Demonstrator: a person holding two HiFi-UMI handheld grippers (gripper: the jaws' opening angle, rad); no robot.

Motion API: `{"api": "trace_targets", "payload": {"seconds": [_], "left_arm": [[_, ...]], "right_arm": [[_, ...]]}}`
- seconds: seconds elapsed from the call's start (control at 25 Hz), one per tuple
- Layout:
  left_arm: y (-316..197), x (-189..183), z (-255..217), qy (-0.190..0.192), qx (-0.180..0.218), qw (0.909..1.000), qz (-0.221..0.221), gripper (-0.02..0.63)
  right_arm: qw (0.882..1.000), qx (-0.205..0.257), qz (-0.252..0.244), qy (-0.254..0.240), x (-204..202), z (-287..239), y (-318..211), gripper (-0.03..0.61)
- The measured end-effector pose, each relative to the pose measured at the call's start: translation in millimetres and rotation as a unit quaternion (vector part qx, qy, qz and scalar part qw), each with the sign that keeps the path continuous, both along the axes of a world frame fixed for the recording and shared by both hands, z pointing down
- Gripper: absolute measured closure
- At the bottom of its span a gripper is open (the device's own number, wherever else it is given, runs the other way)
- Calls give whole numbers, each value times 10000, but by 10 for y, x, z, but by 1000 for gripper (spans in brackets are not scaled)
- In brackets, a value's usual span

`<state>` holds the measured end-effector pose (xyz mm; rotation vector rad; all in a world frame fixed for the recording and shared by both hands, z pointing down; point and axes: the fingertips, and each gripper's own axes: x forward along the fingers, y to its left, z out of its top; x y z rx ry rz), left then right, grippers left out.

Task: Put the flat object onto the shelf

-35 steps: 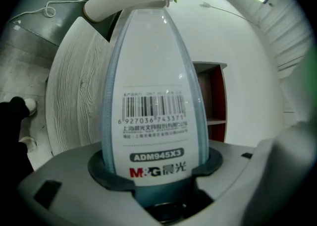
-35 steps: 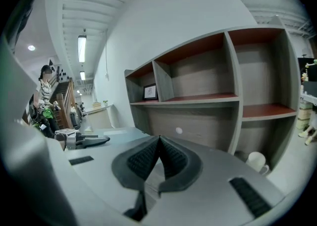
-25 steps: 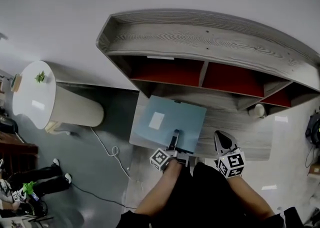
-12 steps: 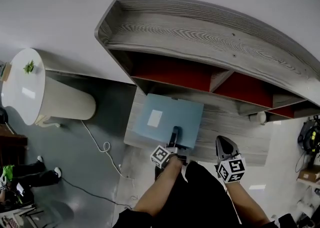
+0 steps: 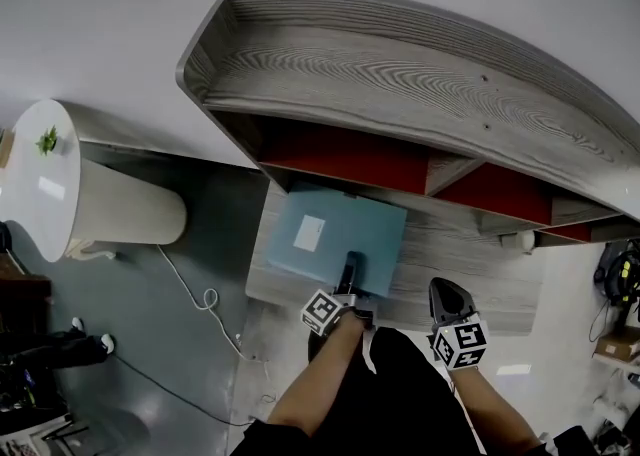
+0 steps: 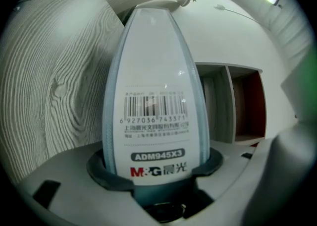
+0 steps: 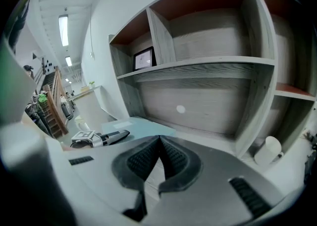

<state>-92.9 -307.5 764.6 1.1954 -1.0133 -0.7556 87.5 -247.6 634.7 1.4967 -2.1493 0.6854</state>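
Shelving [image 5: 400, 74] of grey wood is set against the wall [image 5: 100, 24]. The pale blue flat object [image 5: 320, 244] is held over the bottom board's [image 5: 465, 264] left end, clamped at its near edge by the left gripper [image 5: 349, 274]. The right gripper's [image 5: 447, 296] jaws are pressed together, empty.

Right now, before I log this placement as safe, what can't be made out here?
- Head view: the shelf, seen from above, hides its compartments' depths behind its top board.
- Left gripper view: the blue folder fills the middle and blocks whatever lies beyond it.
- Right gripper view: white object at the picture's edge, too warped to identify.
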Motion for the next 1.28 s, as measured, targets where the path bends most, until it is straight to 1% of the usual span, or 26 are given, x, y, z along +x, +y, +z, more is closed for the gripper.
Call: {"api": "trace_targets", "payload": {"seconds": [0.16, 0.28, 0.56, 0.88, 1.12, 1.28], "left_arm": [[-75, 4, 85, -340, -208, 9991, 115, 319], [-149, 13, 128, -395, -283, 9988, 70, 319], [-266, -23, 264, -440, -560, 9973, -162, 319], [-358, 25, 336, -758, -753, 9943, -36, 312], [-396, 40, 368, -963, -931, 9910, -15, 296], [-396, 63, 439, -1103, -1165, 9870, -4, 279]], "right_arm": [[9999, 105, 5, 15, 17, -40, -153, 580], [9999, 155, 35, 42, 76, -62, -231, 580], [9999, 52, 111, 92, 183, 19, -216, 580], [9999, 44, 63, -105, 200, 78, -184, 580], [10000, -11, 81, -4, 266, 106, -160, 580], [9999, -69, 100, 34, 278, 127, -131, 580]]}}
